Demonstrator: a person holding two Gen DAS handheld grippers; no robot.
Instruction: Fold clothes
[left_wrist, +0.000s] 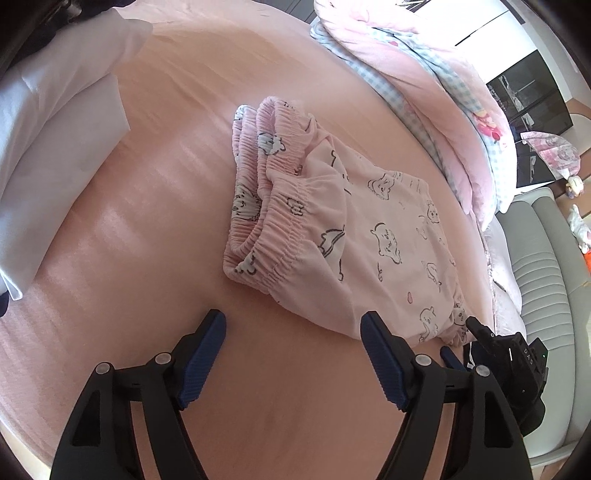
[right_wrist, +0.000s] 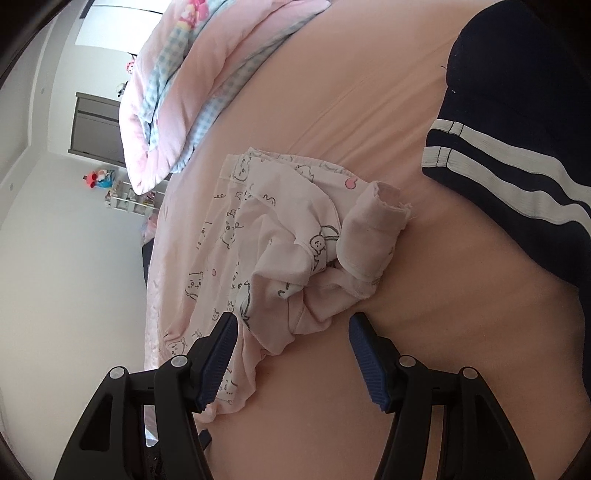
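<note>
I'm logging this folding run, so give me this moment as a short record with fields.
surface: pink bed sheet
garment: pink printed pants, folded over, elastic waistband showing
left gripper: open, holding nothing, just short of the pants
right gripper: open, bunched pants fabric between the jaws, not pinched
other clothes: white garment; navy striped garment
background: pink quilt

Under me spreads a peach-pink bed sheet (left_wrist: 166, 155), smooth and faintly striped by light. Along its far edge a pink quilt (left_wrist: 424, 74) with blue gingham lining lies bunched. Past the bed I see a grey ribbed sofa (left_wrist: 543, 280), a dark cabinet (left_wrist: 532, 96), and small toys on a white shelf (right_wrist: 129, 201) by the wall.
</note>
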